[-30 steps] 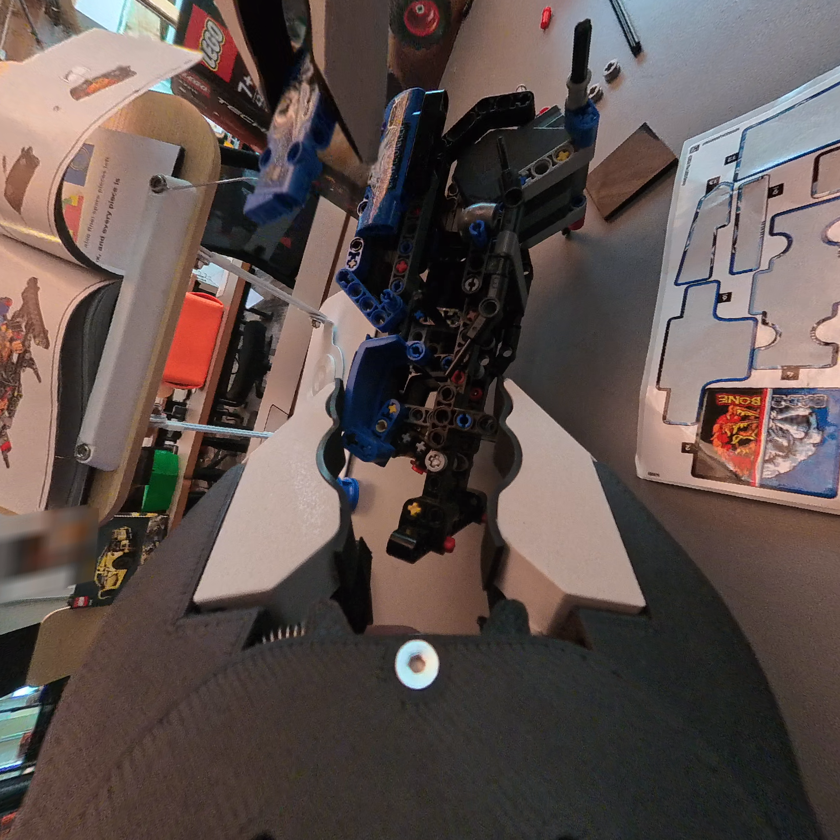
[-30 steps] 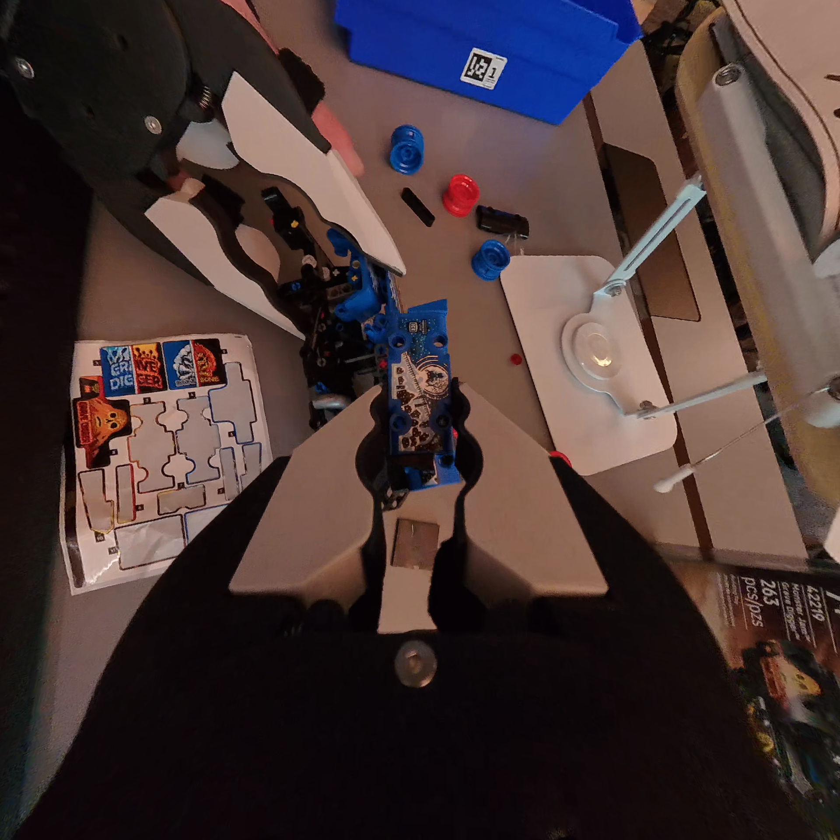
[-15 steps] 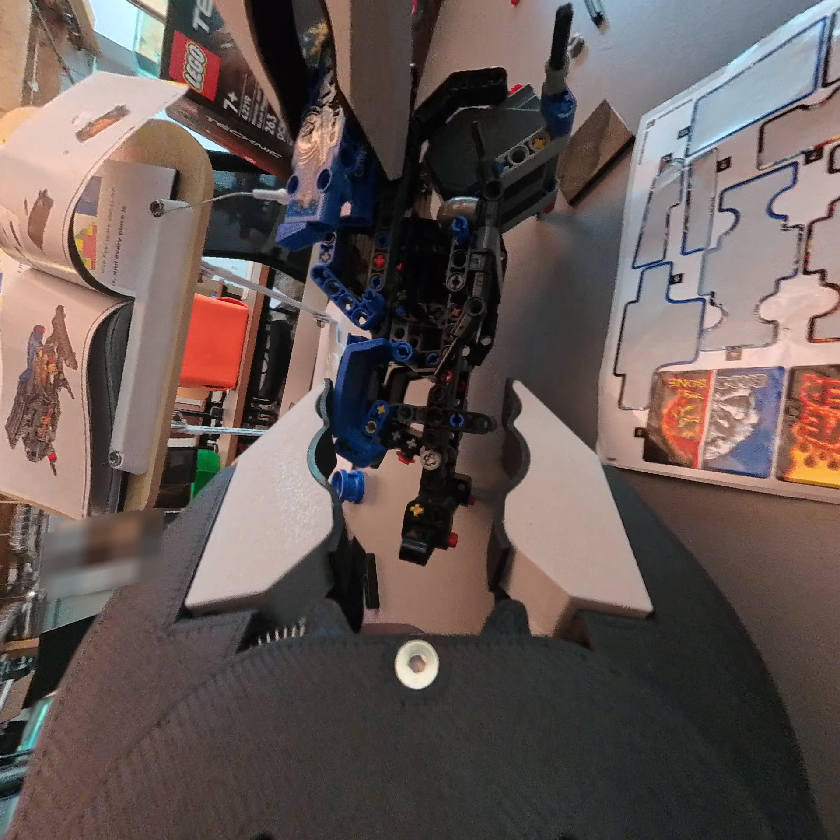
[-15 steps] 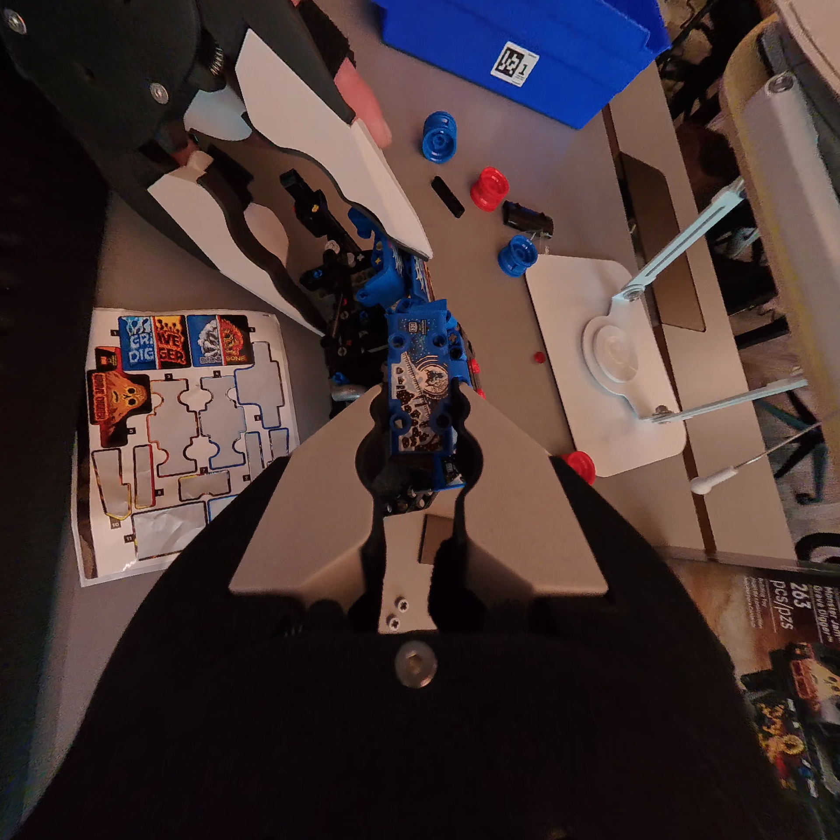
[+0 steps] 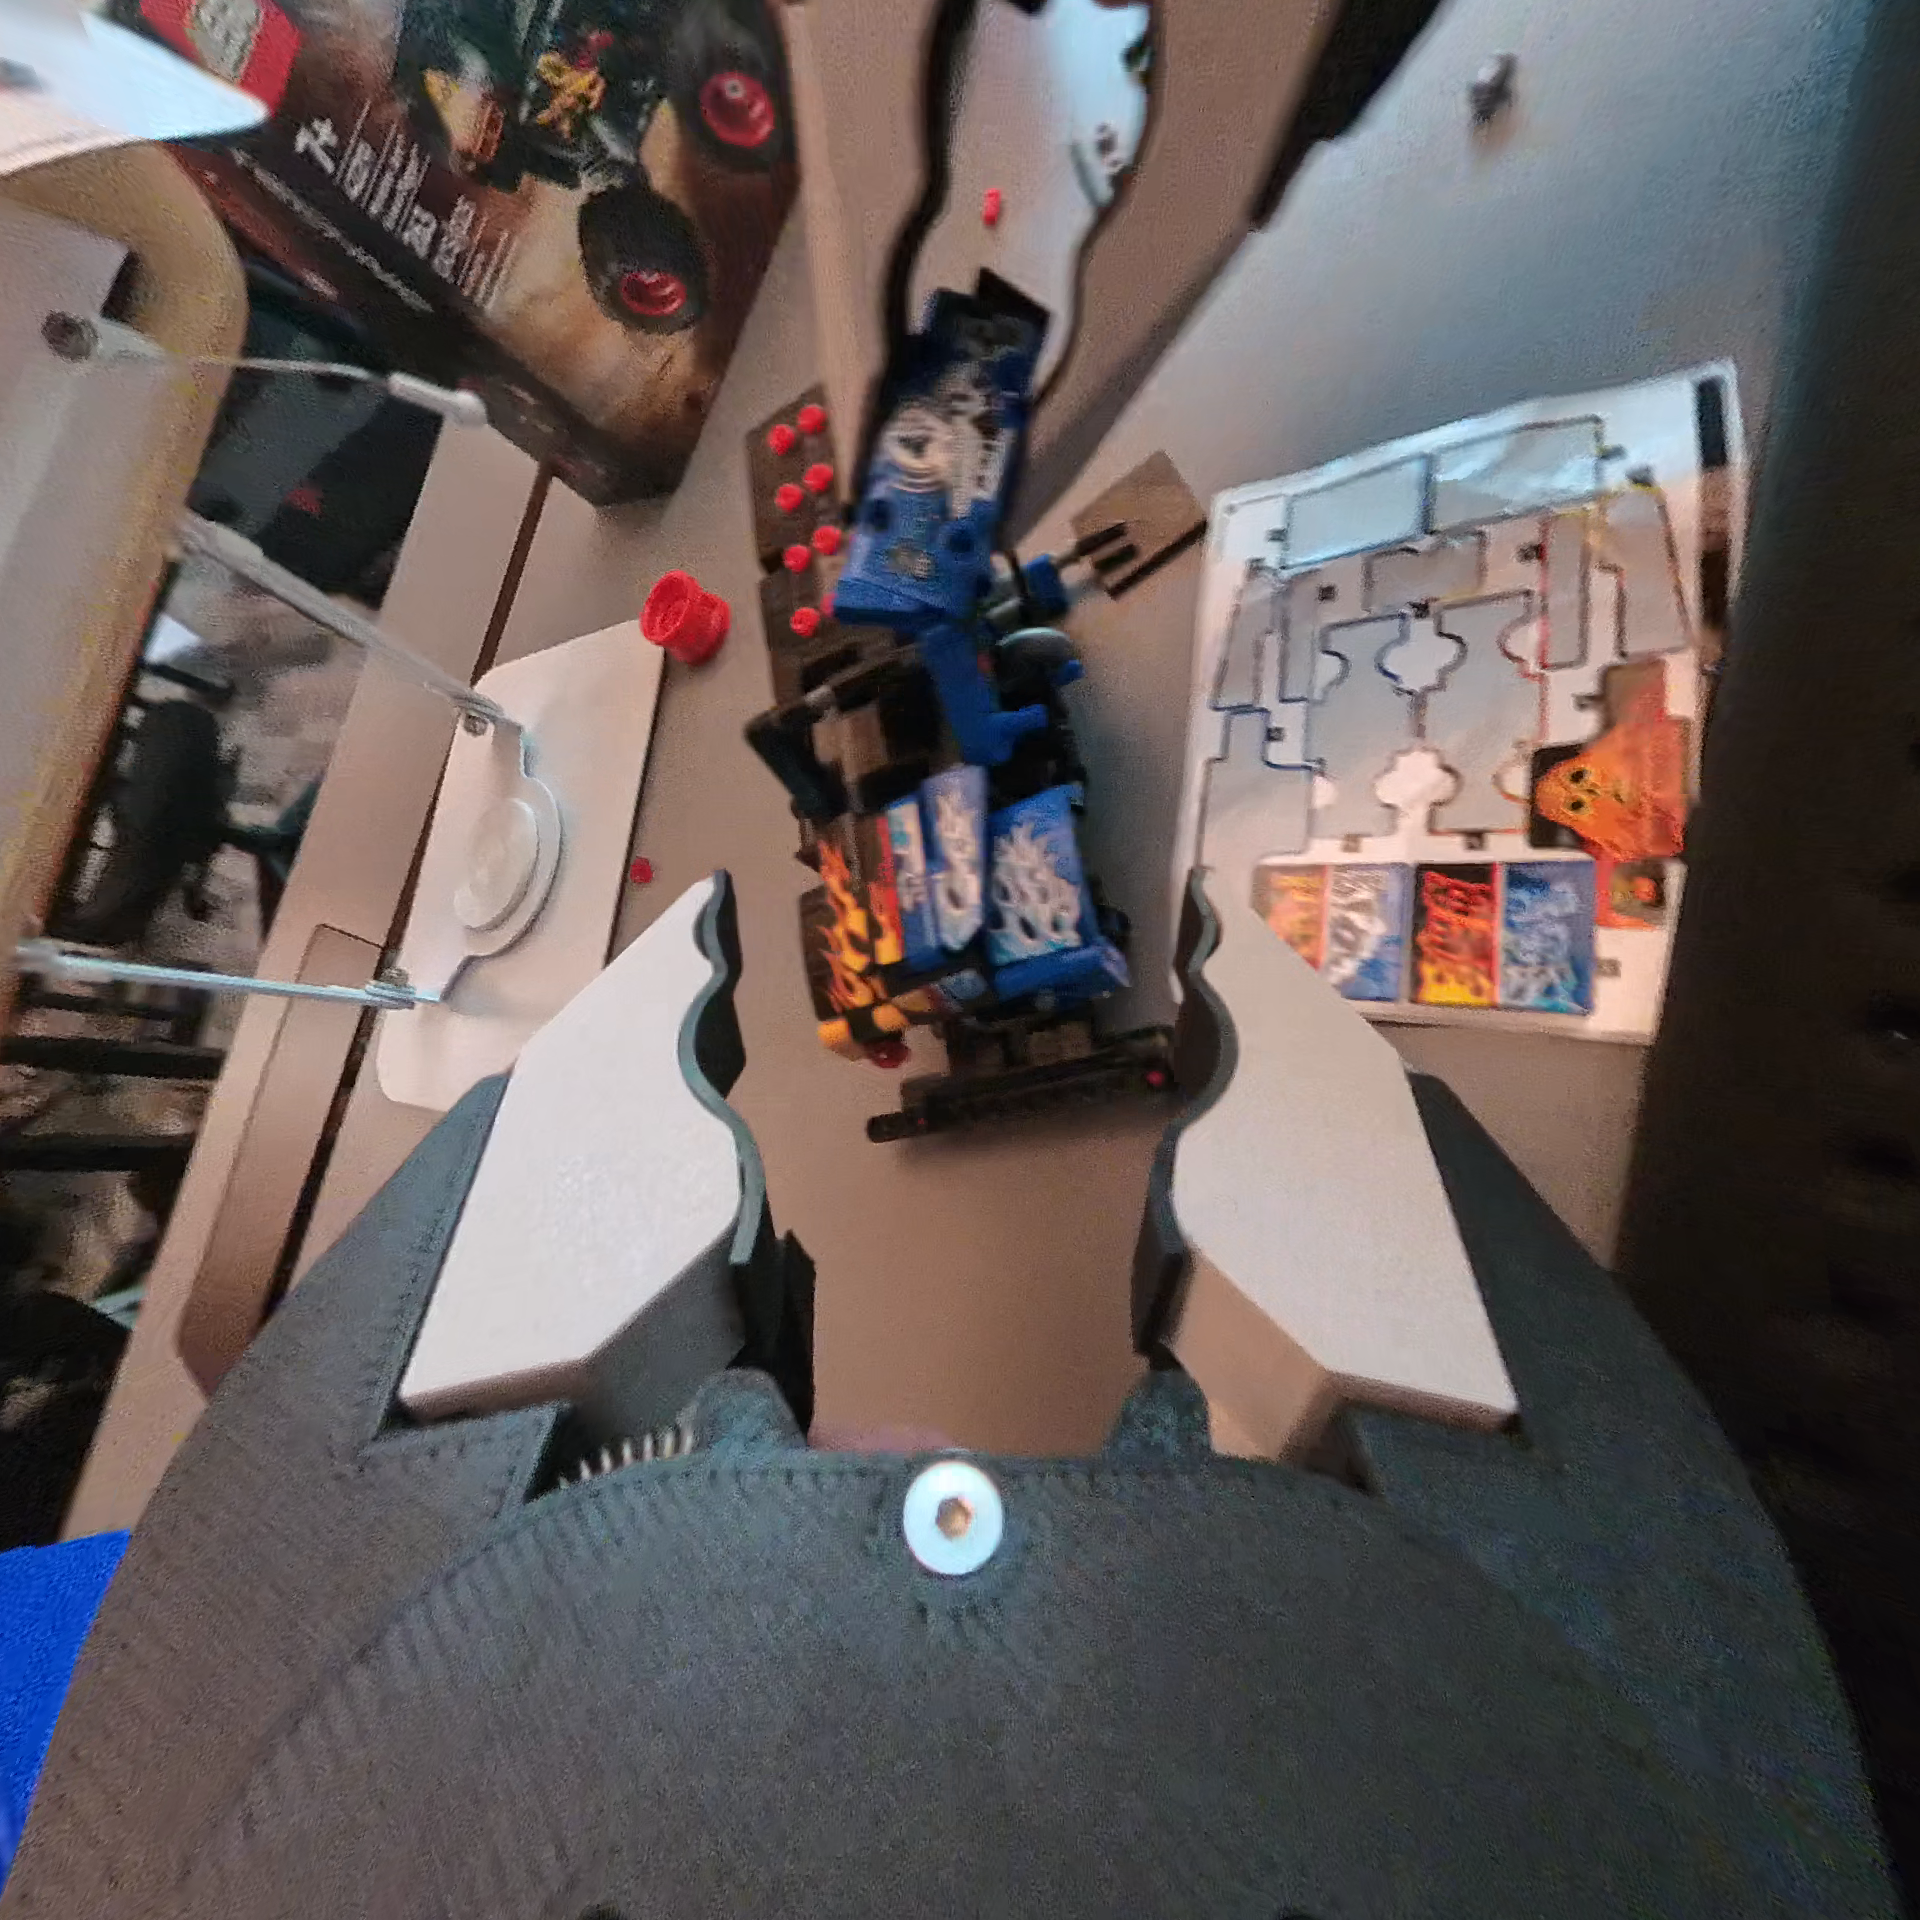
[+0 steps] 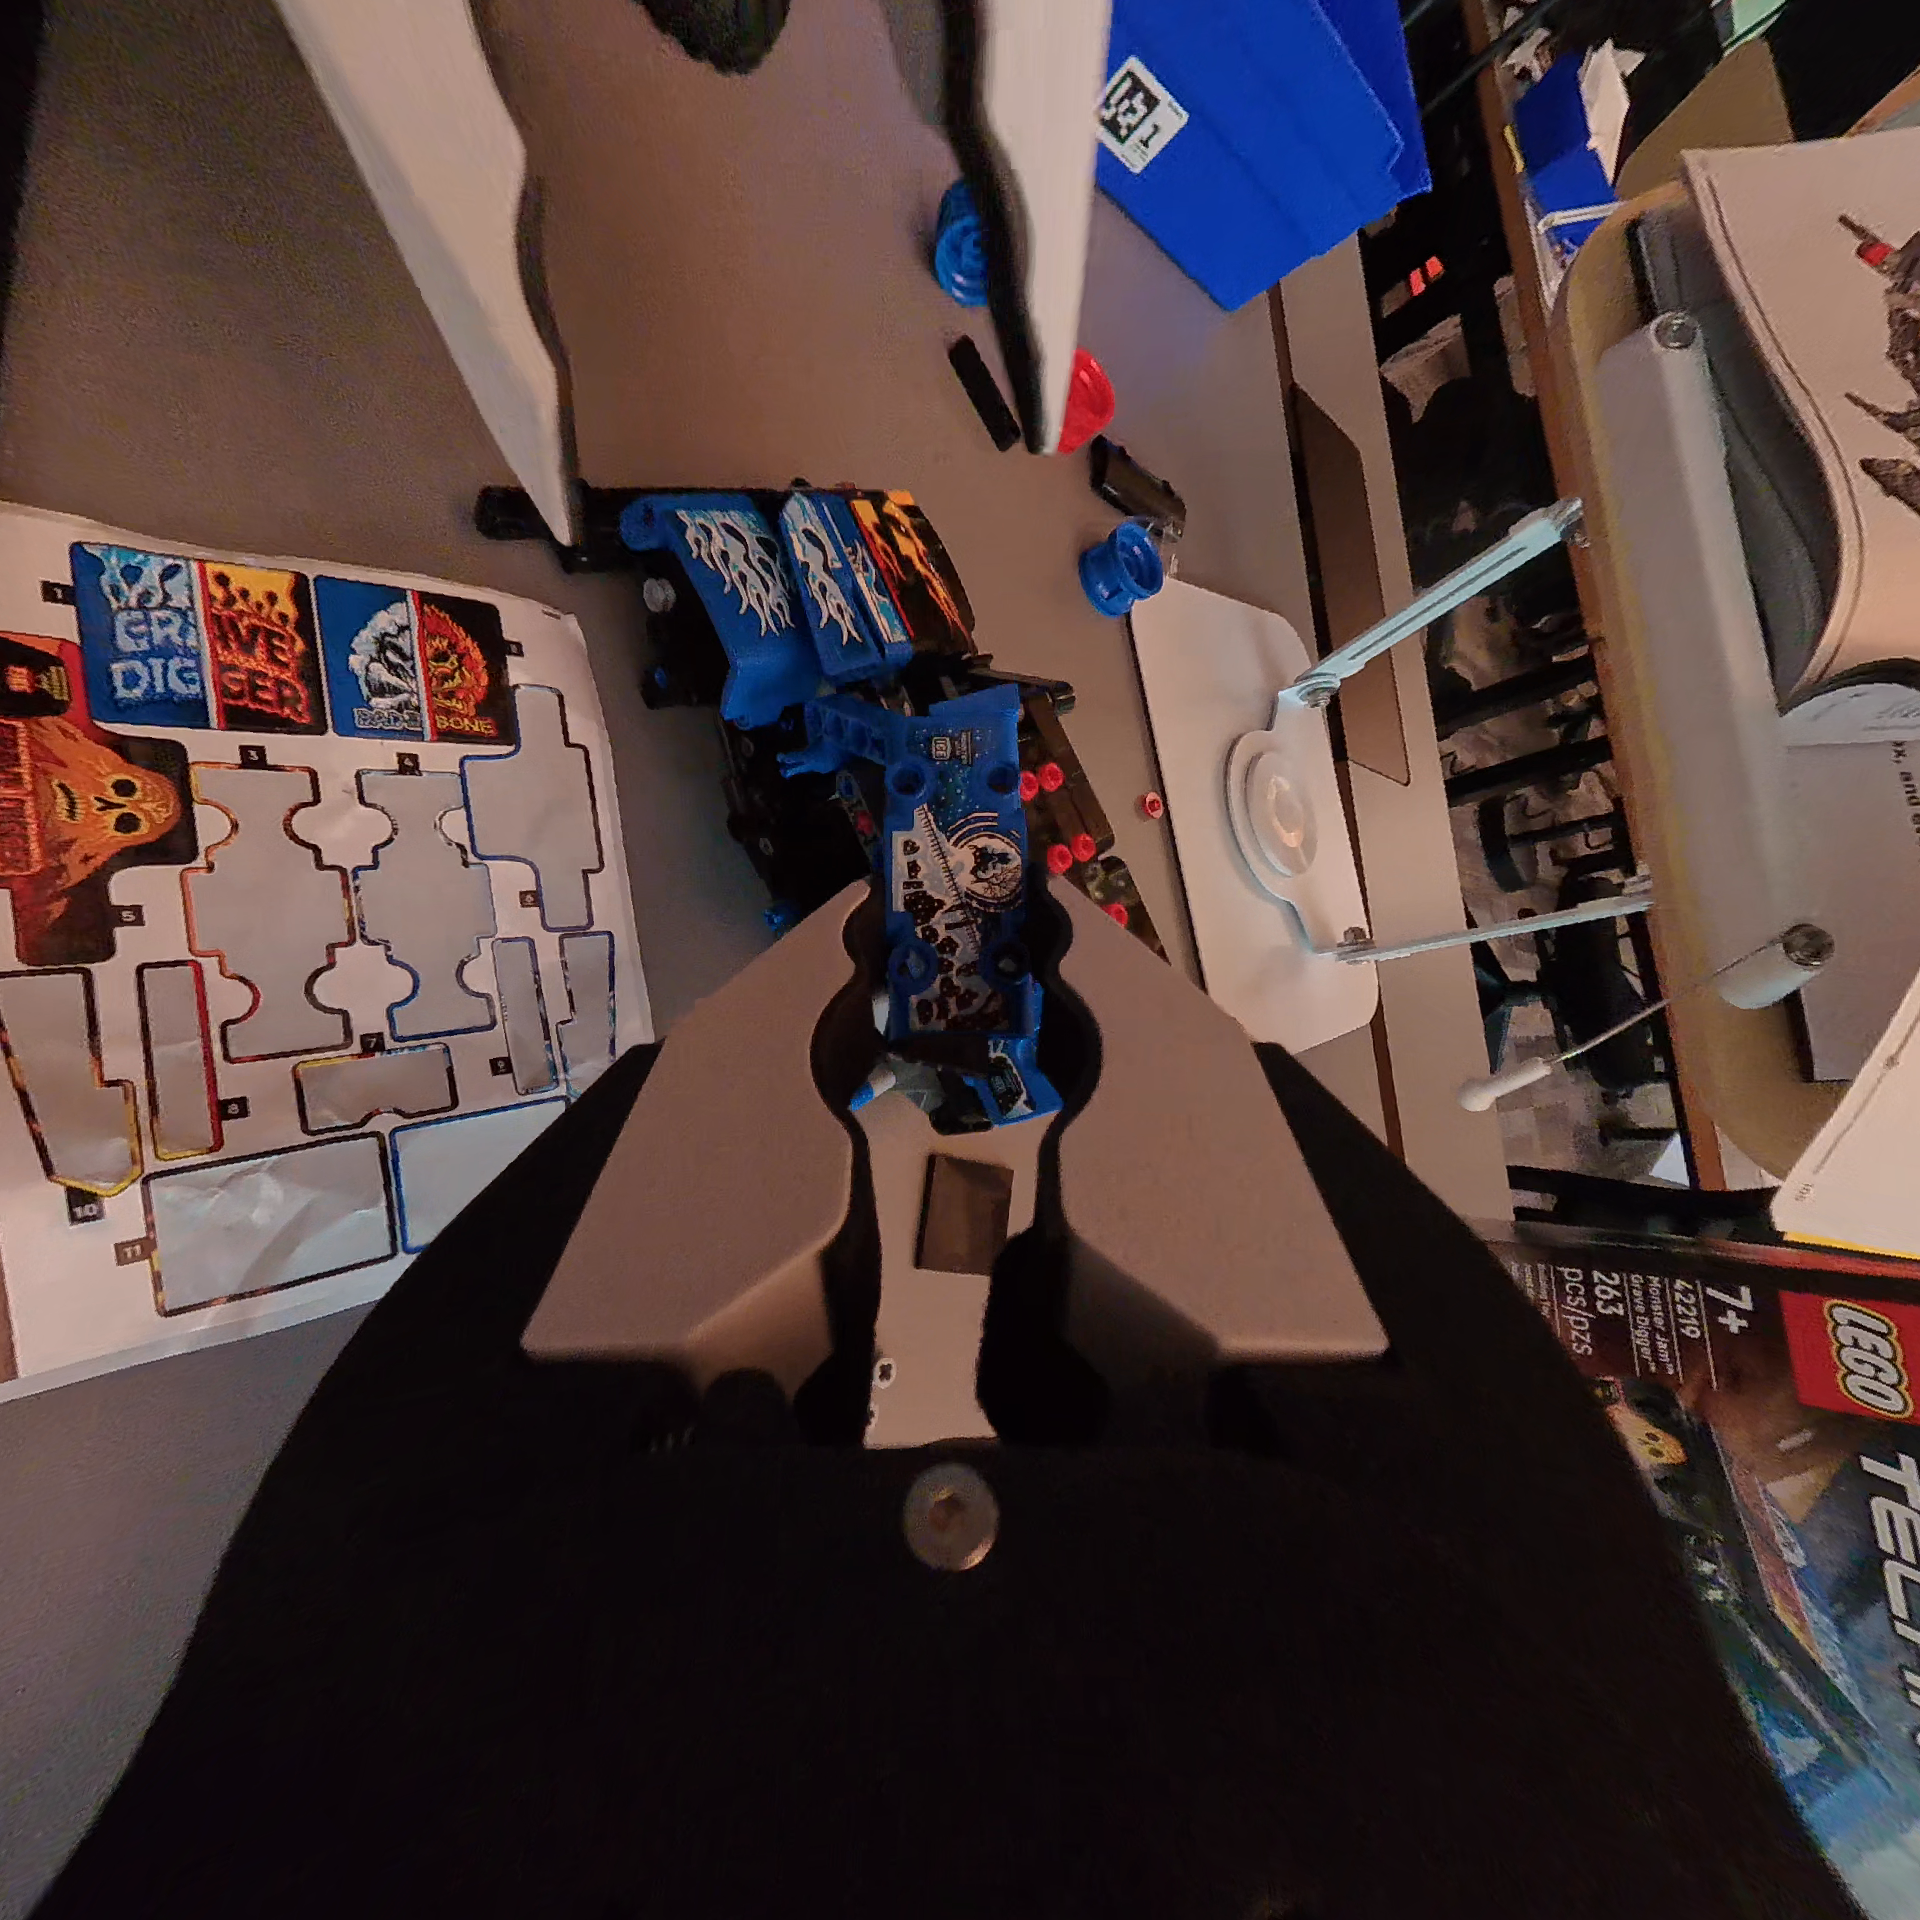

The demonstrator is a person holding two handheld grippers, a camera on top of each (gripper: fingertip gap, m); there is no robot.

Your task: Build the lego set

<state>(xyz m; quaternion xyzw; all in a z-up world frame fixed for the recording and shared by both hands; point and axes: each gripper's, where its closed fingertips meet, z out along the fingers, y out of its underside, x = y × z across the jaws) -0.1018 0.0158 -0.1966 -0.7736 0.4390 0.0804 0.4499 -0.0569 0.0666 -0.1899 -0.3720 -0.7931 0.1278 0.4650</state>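
While the left gripper gaped empty, the right gripper pinched a blue stickered panel, the truck model lying just beyond it.

The whole left wrist view is smeared with motion blur, so the stickers on the truck model cannot be made out there. In the right wrist view the near end of the blue panel is hidden between the fingers, and the sticker sheet runs off the left edge. The blue bin is cut by the top edge and the set's box by the right edge.
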